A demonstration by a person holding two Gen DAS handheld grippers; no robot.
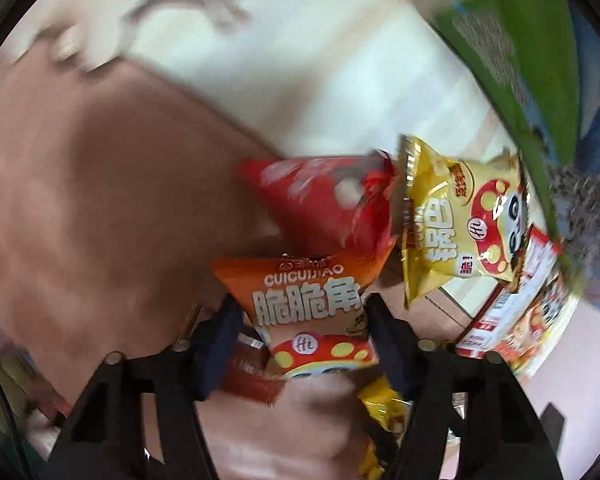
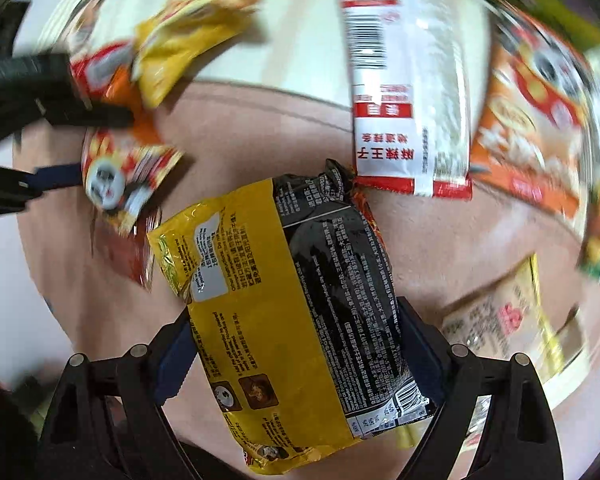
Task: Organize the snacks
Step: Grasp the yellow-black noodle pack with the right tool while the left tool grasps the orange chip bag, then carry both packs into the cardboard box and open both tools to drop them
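Note:
My left gripper [image 1: 300, 312] is shut on an orange snack packet [image 1: 312, 304] marked CUICUIJIAO, held above a pink surface [image 1: 100, 200]. A red packet [image 1: 328, 208] and a yellow packet [image 1: 460, 224] lie just beyond it. My right gripper [image 2: 296, 324] is shut on a yellow and black noodle packet [image 2: 292, 300]. The left gripper [image 2: 60, 112] also shows at the left of the right wrist view, holding its packet [image 2: 116, 176]. Both views are blurred.
A white and red packet [image 2: 404, 80] and an orange packet [image 2: 540, 128] lie beyond the noodle packet. A pale yellow packet [image 2: 500, 320] lies to the right. A green box [image 1: 512, 48] stands at the far right on the white floor [image 1: 320, 60].

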